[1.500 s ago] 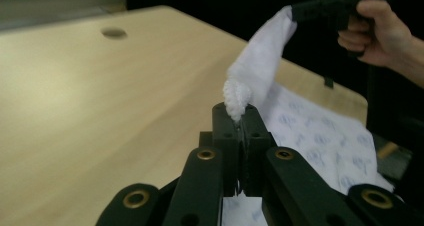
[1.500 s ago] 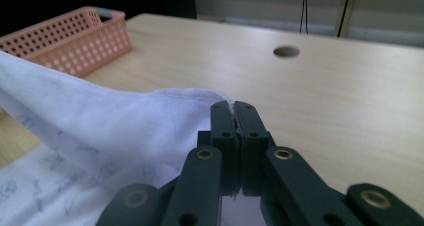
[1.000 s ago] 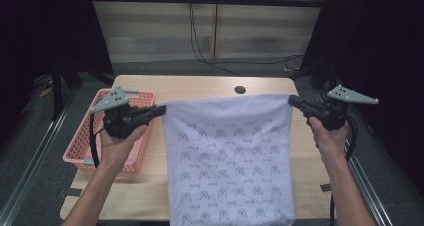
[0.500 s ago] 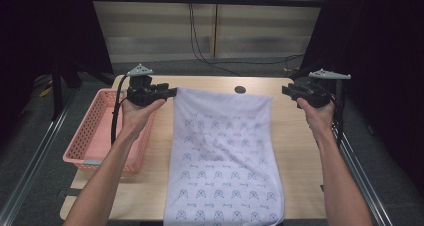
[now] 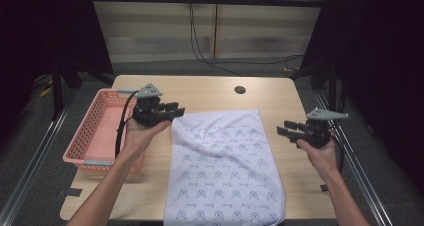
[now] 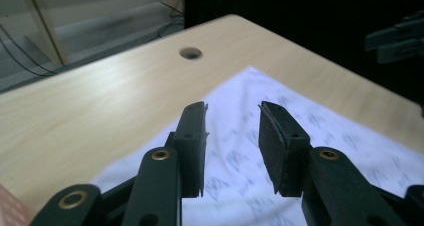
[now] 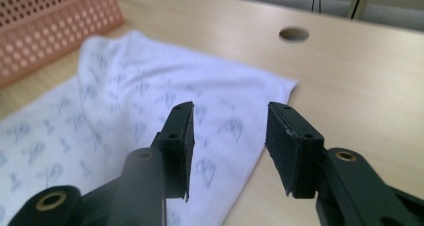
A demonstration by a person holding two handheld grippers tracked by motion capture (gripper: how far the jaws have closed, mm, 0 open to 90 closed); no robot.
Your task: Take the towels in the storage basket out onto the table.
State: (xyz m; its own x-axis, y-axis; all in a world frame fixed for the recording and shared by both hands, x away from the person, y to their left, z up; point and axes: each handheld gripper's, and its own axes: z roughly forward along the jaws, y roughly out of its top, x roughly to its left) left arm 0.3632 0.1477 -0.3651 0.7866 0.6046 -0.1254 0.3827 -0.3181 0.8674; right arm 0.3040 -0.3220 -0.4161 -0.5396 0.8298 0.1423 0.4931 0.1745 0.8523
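Both black two-jaw grippers, left gripper (image 5: 172, 109) and right gripper (image 5: 286, 128), are hovering part-open and empty beside the white patterned cloth (image 5: 225, 166) lying on the wooden table (image 5: 210, 88); the left jaws have just been closing slightly, the right opening.

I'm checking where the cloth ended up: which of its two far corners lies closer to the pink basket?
The far left corner, just under the left gripper, lies closest to the pink basket. The far right corner points toward the right gripper.

A light wooden tabletop (image 5: 210, 88) stands on a grey floor (image 5: 30, 161). Black cables (image 5: 200, 41) hang down the pale wall (image 5: 150, 31).
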